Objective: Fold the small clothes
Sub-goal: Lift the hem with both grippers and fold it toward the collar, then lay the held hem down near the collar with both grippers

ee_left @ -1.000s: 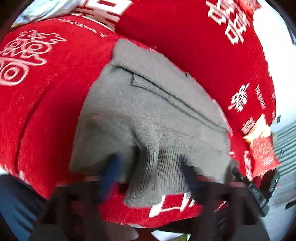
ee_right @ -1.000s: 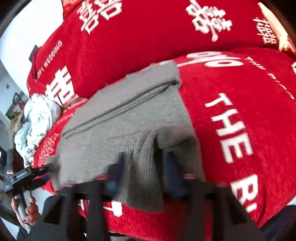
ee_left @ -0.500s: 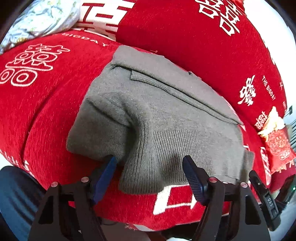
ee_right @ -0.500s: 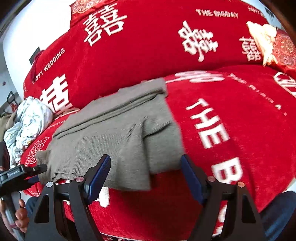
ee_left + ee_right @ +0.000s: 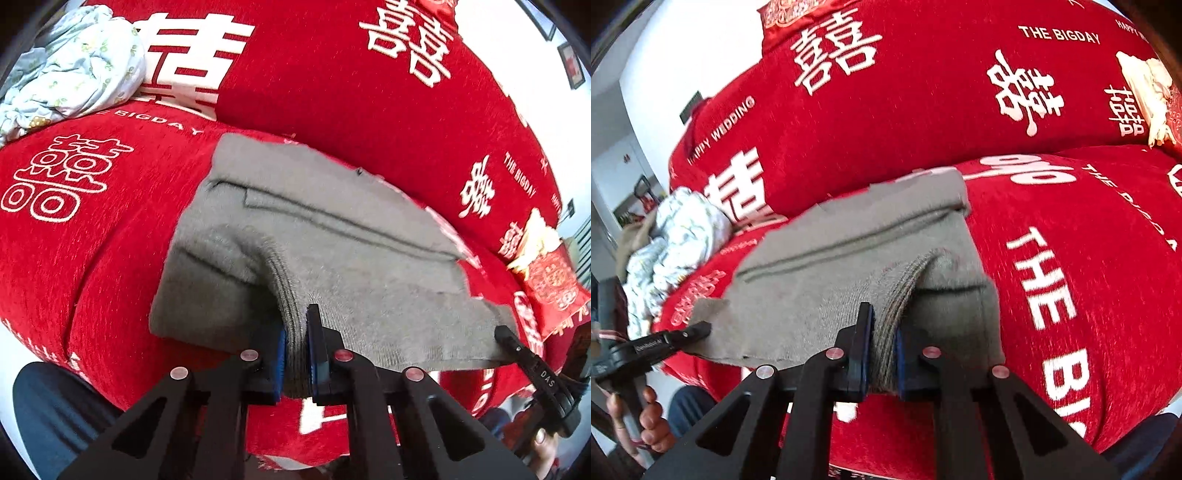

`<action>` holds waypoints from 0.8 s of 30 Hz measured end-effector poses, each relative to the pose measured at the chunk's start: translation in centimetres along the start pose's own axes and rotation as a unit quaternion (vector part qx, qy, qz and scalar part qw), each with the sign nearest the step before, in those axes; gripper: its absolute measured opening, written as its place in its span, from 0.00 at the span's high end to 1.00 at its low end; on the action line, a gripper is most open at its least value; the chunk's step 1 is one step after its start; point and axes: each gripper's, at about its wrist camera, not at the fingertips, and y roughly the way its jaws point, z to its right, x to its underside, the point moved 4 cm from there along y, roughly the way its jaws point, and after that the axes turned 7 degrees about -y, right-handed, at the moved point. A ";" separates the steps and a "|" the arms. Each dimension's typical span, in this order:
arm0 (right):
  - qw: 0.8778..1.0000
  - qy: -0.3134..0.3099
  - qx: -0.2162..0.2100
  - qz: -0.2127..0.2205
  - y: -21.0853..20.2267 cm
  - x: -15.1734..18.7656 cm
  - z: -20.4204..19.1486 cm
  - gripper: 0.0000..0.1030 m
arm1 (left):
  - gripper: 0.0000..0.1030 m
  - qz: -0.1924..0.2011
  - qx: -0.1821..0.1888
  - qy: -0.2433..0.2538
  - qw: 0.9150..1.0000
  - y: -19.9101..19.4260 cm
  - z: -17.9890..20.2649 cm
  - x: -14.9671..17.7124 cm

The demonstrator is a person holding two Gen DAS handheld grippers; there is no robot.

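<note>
Left gripper (image 5: 295,334) clamped on the ribbed near hem of the grey knit garment (image 5: 332,236); right gripper (image 5: 881,338), jaws closing, pinches the same hem farther along (ribbing bunched between blue pads). Garment lies flat on the red sofa cover (image 5: 92,229); floral cloth bundle (image 5: 70,66) beyond.

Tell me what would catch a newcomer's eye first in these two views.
The bright red sofa cover with big white lettering fills both views. On the seat in the middle lies a grey sweater, its near ribbed edge pinched at two spots: the left gripper is shut on it, and the right gripper is closing on it. A crumpled pale floral cloth sits at the far left of the seat.
</note>
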 end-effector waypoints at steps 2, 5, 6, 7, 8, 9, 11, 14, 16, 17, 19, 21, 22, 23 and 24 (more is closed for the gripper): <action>1.000 0.009 -0.010 0.007 -0.3 -0.8 -0.1 0.88 | 0.89 0.011 0.006 0.001 1.000 -0.6 0.3 -0.6; 1.000 0.014 -0.016 0.011 -0.3 -2.1 -0.2 0.88 | 0.89 0.020 0.007 0.004 1.000 -0.9 0.9 -1.9; 1.000 0.013 -0.016 0.011 -0.1 -2.5 -0.2 0.88 | 0.89 0.023 0.007 0.003 1.000 -0.8 1.1 -2.5; 1.000 0.013 -0.016 0.011 0.1 -3.2 -0.2 0.89 | 0.89 0.025 0.008 0.002 1.000 -0.8 1.2 -2.8; 1.000 0.014 -0.016 0.011 0.3 -3.6 -0.2 0.89 | 0.90 0.027 0.009 0.001 1.000 -0.7 1.3 -3.2; 1.000 0.015 -0.016 0.011 0.4 -4.0 -0.1 0.89 | 0.89 0.028 0.012 0.000 1.000 -0.6 1.4 -3.8; 1.000 0.017 -0.016 0.012 0.8 -5.0 -0.1 0.89 | 0.90 0.029 0.013 -0.003 0.999 -0.3 1.4 -4.4; 1.000 0.018 -0.015 0.010 1.4 -5.8 0.0 0.89 | 0.89 0.028 0.014 -0.008 0.999 0.4 1.6 -5.3; 1.000 0.017 -0.012 0.006 2.0 -6.4 0.1 0.89 | 0.89 0.028 0.014 -0.012 0.999 1.0 1.6 -5.9; 1.000 0.019 -0.009 0.003 2.4 -6.7 0.2 0.89 | 0.89 0.027 0.015 -0.013 0.999 1.3 1.6 -6.2; 1.000 0.023 -0.006 -0.001 3.1 -7.1 0.3 0.89 | 0.89 0.025 0.016 -0.018 0.999 1.8 1.7 -6.7; 1.000 0.028 -0.003 -0.004 3.7 -7.4 0.5 0.90 | 0.89 0.023 0.016 -0.022 0.999 2.3 1.7 -7.2; 1.000 0.031 -0.002 -0.004 4.0 -7.7 0.6 0.90 | 0.89 0.022 0.015 -0.022 0.999 2.4 1.8 -7.5; 0.999 0.034 -0.002 -0.004 4.3 -7.9 0.7 0.90 | 0.89 0.022 0.014 -0.022 0.999 2.5 1.8 -7.7; 0.999 0.036 -0.002 -0.004 4.4 -8.1 0.7 0.90 | 0.89 0.022 0.013 -0.021 0.999 2.6 1.9 -8.0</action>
